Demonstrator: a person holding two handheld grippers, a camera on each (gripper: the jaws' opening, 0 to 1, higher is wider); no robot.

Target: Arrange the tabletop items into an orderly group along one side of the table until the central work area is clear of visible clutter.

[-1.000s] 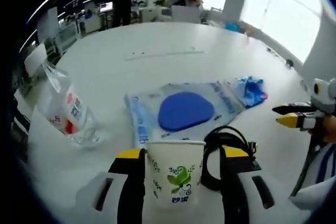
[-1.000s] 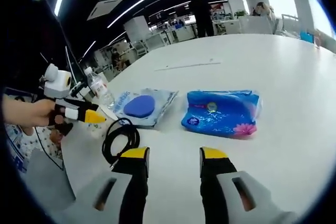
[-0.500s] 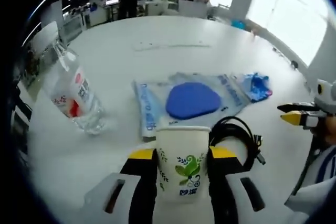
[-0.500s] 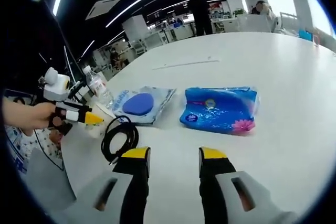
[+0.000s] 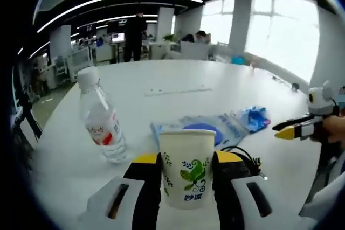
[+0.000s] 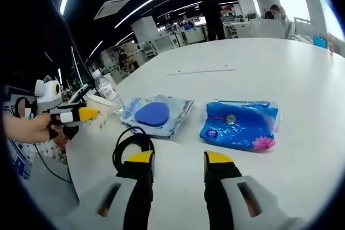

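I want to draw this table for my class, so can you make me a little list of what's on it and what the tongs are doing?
left tongs: shut on paper cup
right tongs: open, holding nothing
water bottle: upright, beside the cup
black cable: coiled, near the right tongs
clear packet with blue pad: lying flat
blue tissue pack: lying flat beside the packet
table: white
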